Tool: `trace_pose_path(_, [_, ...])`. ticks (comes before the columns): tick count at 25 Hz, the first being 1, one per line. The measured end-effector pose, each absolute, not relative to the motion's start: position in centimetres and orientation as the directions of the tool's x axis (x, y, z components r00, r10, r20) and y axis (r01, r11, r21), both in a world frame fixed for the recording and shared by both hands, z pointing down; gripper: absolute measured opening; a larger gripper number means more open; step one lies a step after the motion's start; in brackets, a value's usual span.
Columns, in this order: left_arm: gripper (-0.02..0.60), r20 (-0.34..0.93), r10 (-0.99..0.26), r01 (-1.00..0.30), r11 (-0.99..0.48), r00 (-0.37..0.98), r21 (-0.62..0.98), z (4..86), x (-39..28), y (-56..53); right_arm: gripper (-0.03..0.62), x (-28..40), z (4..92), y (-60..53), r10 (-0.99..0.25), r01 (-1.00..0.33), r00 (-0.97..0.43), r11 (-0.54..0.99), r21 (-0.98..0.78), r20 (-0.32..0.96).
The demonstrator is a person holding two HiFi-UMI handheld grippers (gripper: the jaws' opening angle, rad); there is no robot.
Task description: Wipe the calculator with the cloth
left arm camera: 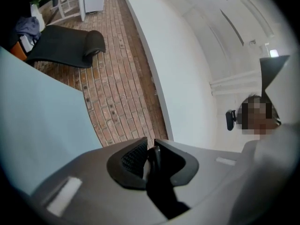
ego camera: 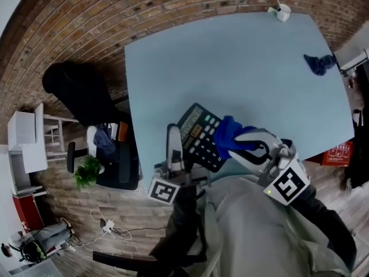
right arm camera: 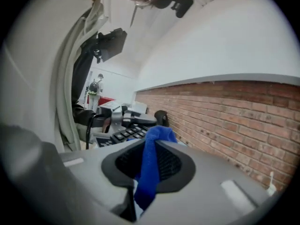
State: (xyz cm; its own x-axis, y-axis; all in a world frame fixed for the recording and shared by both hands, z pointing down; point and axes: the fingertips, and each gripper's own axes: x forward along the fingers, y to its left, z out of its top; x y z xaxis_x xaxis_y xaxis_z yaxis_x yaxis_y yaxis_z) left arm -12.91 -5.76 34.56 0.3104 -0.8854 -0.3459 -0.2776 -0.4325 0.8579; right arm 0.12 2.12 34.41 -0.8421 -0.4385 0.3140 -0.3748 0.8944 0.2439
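The black calculator [ego camera: 199, 136] is held tilted above the near edge of the light blue table [ego camera: 230, 68]. My left gripper [ego camera: 174, 134] is shut on the calculator's left edge. That edge shows as a thin dark strip [left arm camera: 153, 161] between the jaws in the left gripper view. My right gripper [ego camera: 241, 141] is shut on a bright blue cloth [ego camera: 228, 133], which lies against the calculator's keys. In the right gripper view the cloth [right arm camera: 151, 165] hangs between the jaws, with the calculator's keys [right arm camera: 123, 134] just beyond.
A second, dark blue cloth [ego camera: 319, 63] lies at the table's far right. A white cup [ego camera: 282, 11] stands at the far edge. On the brick floor to the left are a black chair [ego camera: 81, 91] and a small plant [ego camera: 87, 171].
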Motion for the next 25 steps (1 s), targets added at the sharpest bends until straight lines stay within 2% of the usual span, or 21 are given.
trace_pose_path(4, [0.052, -0.354, -0.895, -0.215, -0.414, 0.271, 0.884, 34.8, -13.7, -5.9, 0.061, -3.4, 33.2, 7.2, -0.293, -0.202, -0.91, 0.932, 0.302, 0.294])
trace_pose_path(6, [0.052, -0.366, -0.896, -0.179, -0.414, 0.252, 0.892, 34.7, -13.9, -6.0, 0.061, -3.1, 32.8, 7.4, -0.296, -0.199, -0.916, 0.921, 0.336, 0.269])
trace_pose_path(8, [0.052, -0.37, -0.898, -0.153, -0.411, 0.238, 0.899, 34.7, -14.1, -5.9, 0.061, -1.5, 32.2, 5.5, -0.37, -0.266, -0.901, 0.884, 0.384, 0.228])
trace_pose_path(11, [0.052, -0.365, -0.906, -0.112, -0.394, 0.214, 0.912, 35.1, -14.5, -5.9, 0.06, 2.0, 31.8, 1.4, -0.549, -0.446, -0.819, 0.793, 0.414, 0.168])
trace_pose_path(13, [0.052, -0.358, -0.914, -0.071, -0.377, 0.189, 0.924, 35.4, -14.7, -6.0, 0.06, 2.9, 31.8, 0.8, -0.603, -0.514, -0.786, 0.761, 0.396, 0.139])
trace_pose_path(15, [0.052, -0.342, -0.926, -0.023, -0.35, 0.161, 0.936, 36.0, -14.8, -6.2, 0.06, 1.6, 31.6, 2.4, -0.575, -0.498, -0.811, 0.775, 0.389, 0.108])
trace_pose_path(21, [0.05, -0.319, -0.938, 0.093, -0.308, 0.134, 0.947, 37.3, -14.5, -6.4, 0.06, -3.3, 32.5, 8.4, -0.383, -0.295, -0.914, 0.852, 0.431, 0.132])
trace_pose_path(25, [0.051, -0.335, -0.933, 0.095, -0.325, 0.13, 0.941, 37.1, -14.9, -6.3, 0.061, -1.4, 32.3, 6.8, -0.434, -0.322, -0.891, 0.809, 0.492, 0.131])
